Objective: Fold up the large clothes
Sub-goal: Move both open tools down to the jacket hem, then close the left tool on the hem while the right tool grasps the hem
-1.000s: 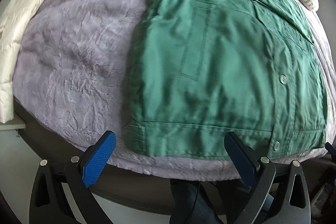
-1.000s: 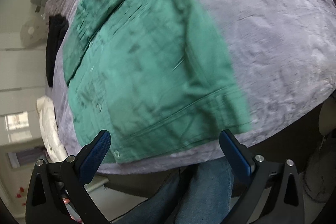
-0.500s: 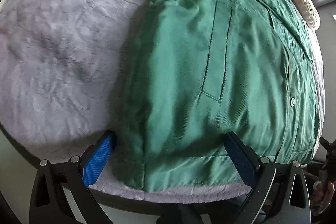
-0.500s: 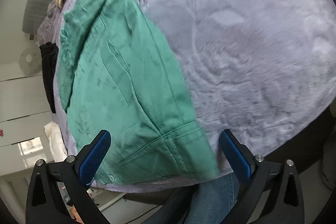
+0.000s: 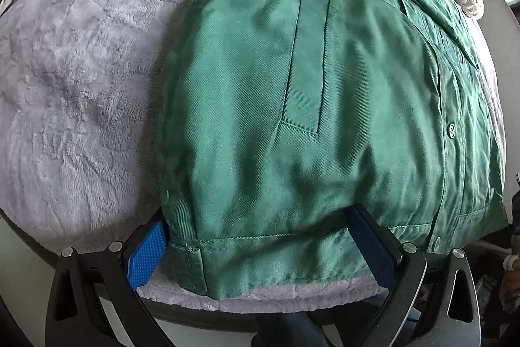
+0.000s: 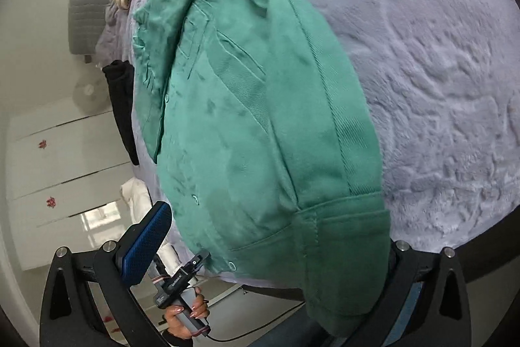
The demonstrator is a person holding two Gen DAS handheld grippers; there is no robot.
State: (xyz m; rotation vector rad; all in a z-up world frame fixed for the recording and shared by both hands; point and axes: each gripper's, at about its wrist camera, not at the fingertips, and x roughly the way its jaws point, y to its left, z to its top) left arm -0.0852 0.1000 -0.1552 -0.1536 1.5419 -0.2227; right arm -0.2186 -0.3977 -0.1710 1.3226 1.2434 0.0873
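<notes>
Green jacket [image 5: 325,106]: twill work-style, button front, stitched welt pockets, banded hem. Lies front up on the grey plush bed [image 5: 71,93], sleeves tucked in, hem at the near edge, one hem corner overhanging it.

soft daylight, even | shadows faint | focus sharp | strong fisheye warp, dark corner vignette

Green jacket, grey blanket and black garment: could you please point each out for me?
green jacket [image 5: 325,152], left wrist view, front panel.
grey blanket [image 5: 74,106], left wrist view, bare plush.
black garment [image 6: 122,106], right wrist view, hanging middle.
</notes>
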